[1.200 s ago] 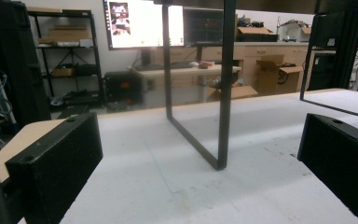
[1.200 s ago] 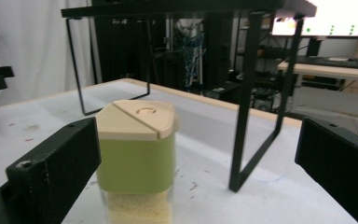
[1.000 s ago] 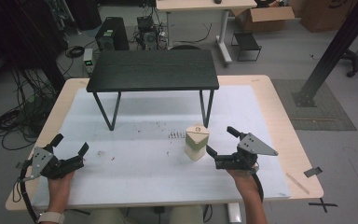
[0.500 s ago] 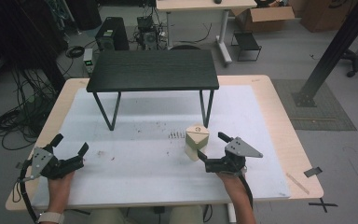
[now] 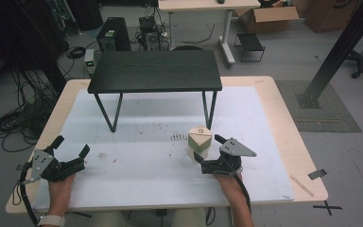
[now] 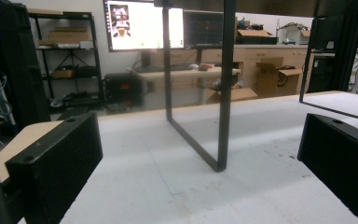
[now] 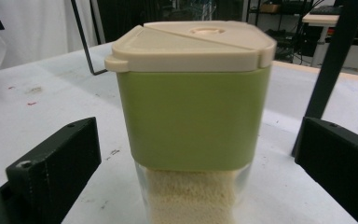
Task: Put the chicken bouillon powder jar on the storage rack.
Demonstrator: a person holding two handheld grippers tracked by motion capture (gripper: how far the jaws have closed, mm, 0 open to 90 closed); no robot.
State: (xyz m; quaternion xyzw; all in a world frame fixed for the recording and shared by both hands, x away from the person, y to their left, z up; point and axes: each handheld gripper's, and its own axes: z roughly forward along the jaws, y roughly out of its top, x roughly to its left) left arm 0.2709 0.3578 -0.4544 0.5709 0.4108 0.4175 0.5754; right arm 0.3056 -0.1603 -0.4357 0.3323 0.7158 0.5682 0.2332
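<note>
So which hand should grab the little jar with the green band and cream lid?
Probably the right: the right gripper sits open beside the jar with the green band and cream lid, framing it between its jaws. The left gripper is far across the table.

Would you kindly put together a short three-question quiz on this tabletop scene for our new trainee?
1. True or false: the right gripper is shut on the container.
2. Which colour is the band below the container's cream lid? A red; B green; C blue.
3. Fill in: the left gripper has ____ between its jaws.

Key
1. False: its jaws stand open, either side of the container, not touching.
2. B.
3. Nothing; it looks toward a leg of the small black table.
</note>
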